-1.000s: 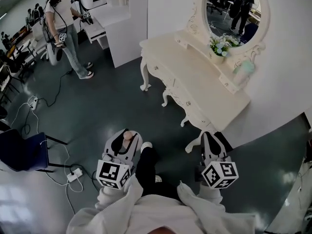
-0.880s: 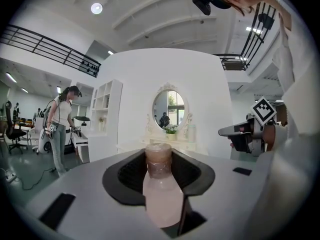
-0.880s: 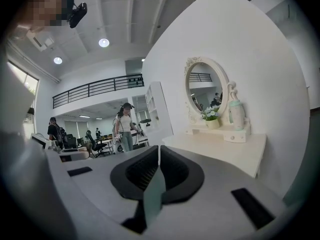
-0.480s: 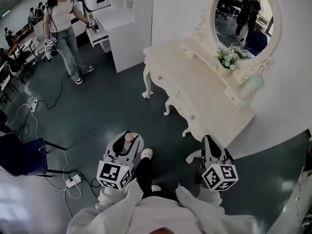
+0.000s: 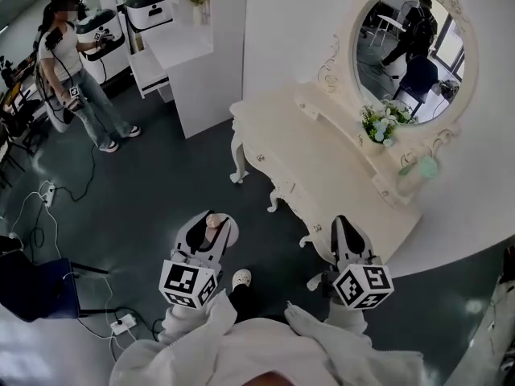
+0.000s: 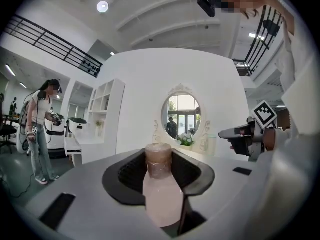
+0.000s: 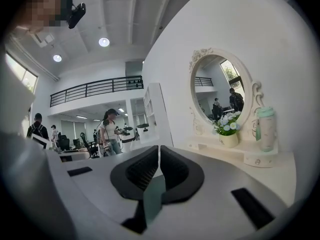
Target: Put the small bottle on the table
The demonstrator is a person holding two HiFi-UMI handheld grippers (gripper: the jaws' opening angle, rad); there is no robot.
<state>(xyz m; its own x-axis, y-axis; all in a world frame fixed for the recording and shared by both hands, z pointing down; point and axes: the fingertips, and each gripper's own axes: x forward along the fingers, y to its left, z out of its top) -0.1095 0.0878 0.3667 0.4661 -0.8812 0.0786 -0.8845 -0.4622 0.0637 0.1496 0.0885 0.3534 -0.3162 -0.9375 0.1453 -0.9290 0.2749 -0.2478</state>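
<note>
Your left gripper [image 5: 210, 227] is pinching the small bottle [image 6: 160, 196] by its body, the pale bottle standing upright between the jaws with its brownish cap toward 12 o'clock. Your right gripper [image 5: 344, 230] has its 2 jaws pressed together with nothing between them.

The bottle hangs over the dark floor, well apart from the table [image 5: 322, 161], which lies at 1 o'clock from your left gripper. Your right gripper sits just beside the table's near corner, above a curved leg [image 5: 315, 246].

On the table's far side, at 2 o'clock, a flower pot [image 5: 378, 129] and a green tumbler [image 5: 427, 167] stand below the oval mirror [image 5: 412, 48]; the near part of the top is bare.

At 10 o'clock a person [image 5: 71, 72] stands holding grippers, and a white shelf unit [image 5: 195, 69] stands at 12 o'clock. A power strip [image 5: 122, 324] with cables lies at 8 o'clock, beside a blue chair [image 5: 32, 286].
</note>
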